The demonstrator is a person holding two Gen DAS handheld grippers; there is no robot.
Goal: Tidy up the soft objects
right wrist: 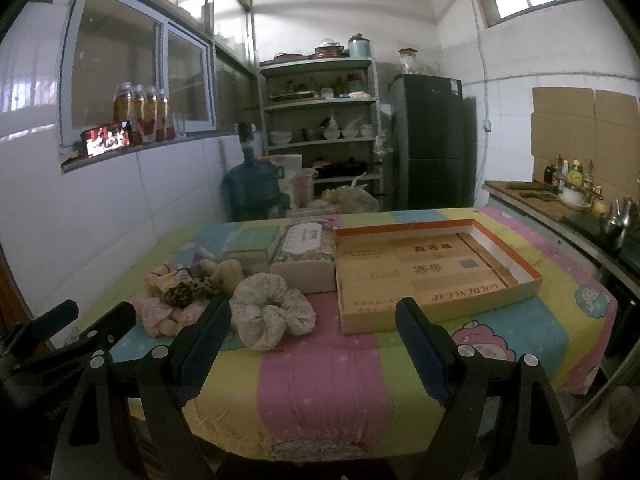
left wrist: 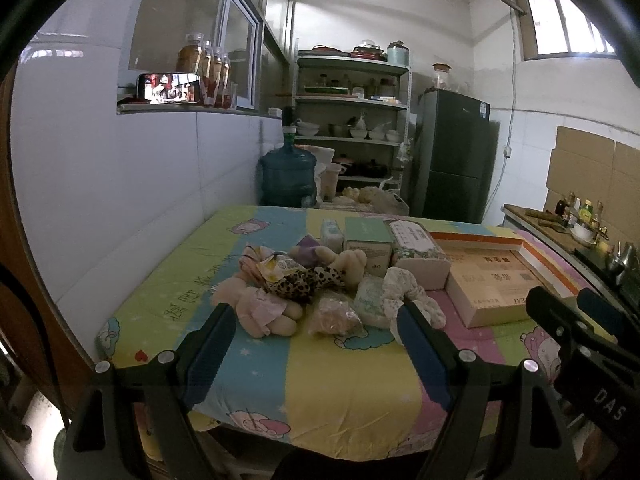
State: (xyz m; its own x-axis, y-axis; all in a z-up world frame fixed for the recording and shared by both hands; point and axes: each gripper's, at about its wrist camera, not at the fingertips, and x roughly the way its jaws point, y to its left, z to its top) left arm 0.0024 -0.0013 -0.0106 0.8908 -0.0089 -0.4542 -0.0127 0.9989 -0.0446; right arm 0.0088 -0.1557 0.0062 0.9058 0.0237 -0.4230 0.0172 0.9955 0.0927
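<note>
A pile of soft things lies on the table: a pink plush bear [left wrist: 260,312], a leopard-print scrunchie [left wrist: 308,284], a tan plush [left wrist: 348,264], a clear bag [left wrist: 336,316] and a white floral scrunchie [left wrist: 412,292], which also shows in the right wrist view [right wrist: 272,308]. A shallow cardboard box lid [right wrist: 436,276] lies to the right, also in the left wrist view [left wrist: 496,276]. My left gripper [left wrist: 316,332] is open and empty, short of the pile. My right gripper [right wrist: 312,328] is open and empty, between the scrunchie and the lid.
Tissue packs and a green box [left wrist: 368,240] stand behind the pile on the striped cartoon cloth [left wrist: 340,380]. A water jug [left wrist: 286,176], shelves [left wrist: 352,120] and a fridge [left wrist: 456,156] stand beyond. A counter with bottles [right wrist: 568,184] runs along the right wall.
</note>
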